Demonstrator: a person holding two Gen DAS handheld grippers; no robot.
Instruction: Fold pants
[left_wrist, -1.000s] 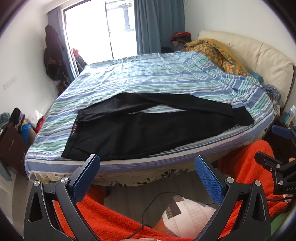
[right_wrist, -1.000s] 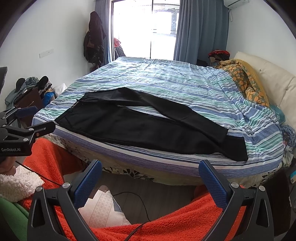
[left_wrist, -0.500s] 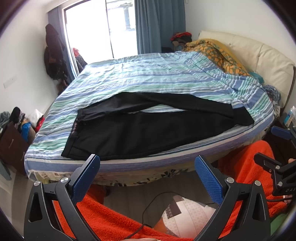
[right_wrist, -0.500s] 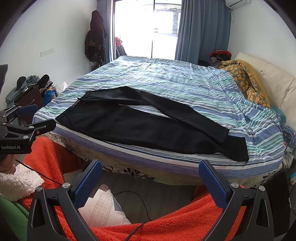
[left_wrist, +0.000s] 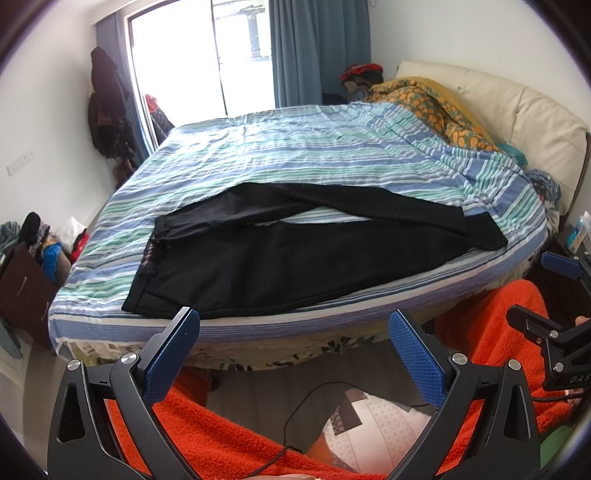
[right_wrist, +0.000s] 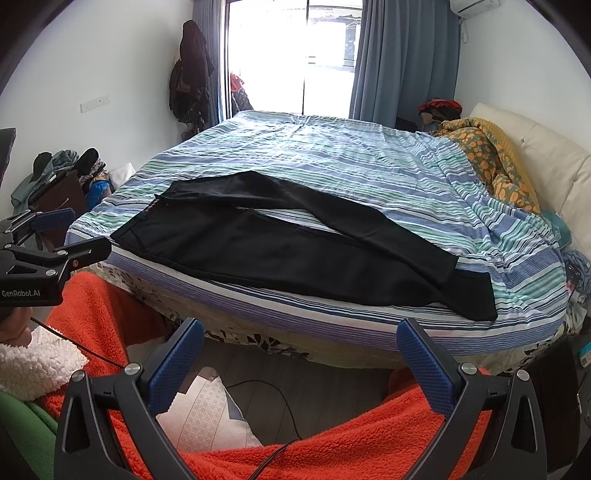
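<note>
Black pants (left_wrist: 280, 258) lie spread flat on the striped bed (left_wrist: 295, 155), waistband at the left, both legs running right with the cuffs near the right edge. They also show in the right wrist view (right_wrist: 295, 247). My left gripper (left_wrist: 295, 354) is open and empty, held below the bed's near edge, short of the pants. My right gripper (right_wrist: 301, 363) is open and empty, also below and in front of the bed edge. Each gripper shows at the side of the other's view.
An orange fleece blanket (right_wrist: 369, 439) covers the person's lap below both grippers. A patterned orange quilt (left_wrist: 436, 107) and cream headboard (left_wrist: 535, 110) sit at the right. Clothes and a dark cabinet (left_wrist: 22, 284) stand at the left. A cable crosses the floor.
Both grippers have risen slightly and stay open. The pants have not moved.
</note>
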